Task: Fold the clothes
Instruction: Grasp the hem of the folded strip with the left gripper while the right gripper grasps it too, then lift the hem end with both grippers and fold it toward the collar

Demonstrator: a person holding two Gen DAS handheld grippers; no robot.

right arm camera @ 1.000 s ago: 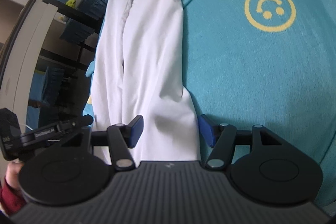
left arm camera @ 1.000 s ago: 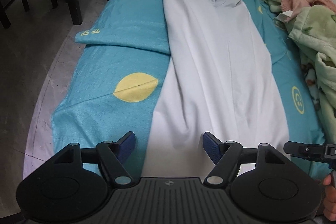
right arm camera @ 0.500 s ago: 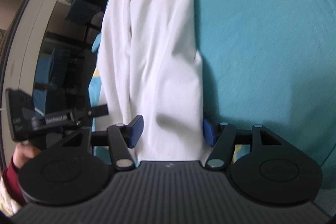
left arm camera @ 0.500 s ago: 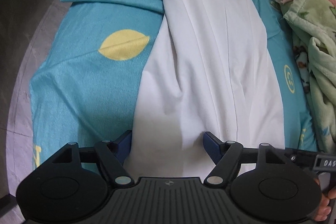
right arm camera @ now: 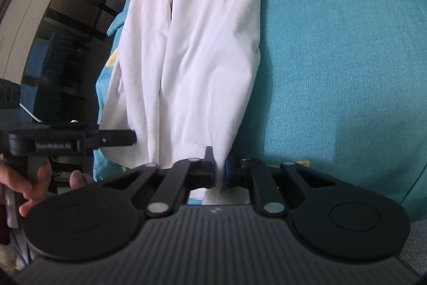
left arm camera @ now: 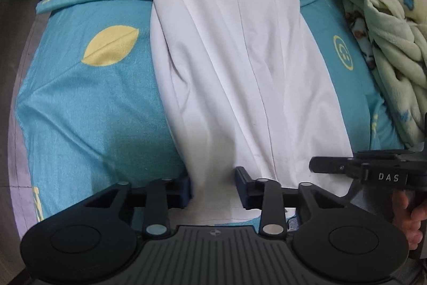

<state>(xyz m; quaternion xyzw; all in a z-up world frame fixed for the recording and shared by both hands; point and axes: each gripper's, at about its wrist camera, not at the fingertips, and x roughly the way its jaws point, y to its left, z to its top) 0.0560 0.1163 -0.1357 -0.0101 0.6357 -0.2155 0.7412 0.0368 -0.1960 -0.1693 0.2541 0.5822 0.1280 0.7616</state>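
A long white garment (left arm camera: 240,58) lies lengthwise on a teal bedsheet (left arm camera: 93,111), its near hem at both grippers. My left gripper (left arm camera: 212,188) points down at the hem's left corner. Its jaws are closing, and bunched white cloth fills the gap between the pads. In the right wrist view the same garment (right arm camera: 197,44) runs away from my right gripper (right arm camera: 220,172), whose jaws are shut on a thin pinch of the hem's right corner. Each gripper also shows in the other's view: the right gripper (left arm camera: 360,167) at the hem's right, the left gripper (right arm camera: 80,140) at its left, each held by a hand.
A crumpled green blanket (left arm camera: 387,31) with a pink cloth lies along the bed's right side. The sheet (right arm camera: 333,71) with yellow smiley prints stretches right of the garment. Left of the bed are the floor (left arm camera: 16,18) and dark furniture (right arm camera: 66,58).
Both grippers moved down onto the near hem and their jaws closed from wide open: the right fully onto the cloth, the left to a narrow gap filled with cloth.
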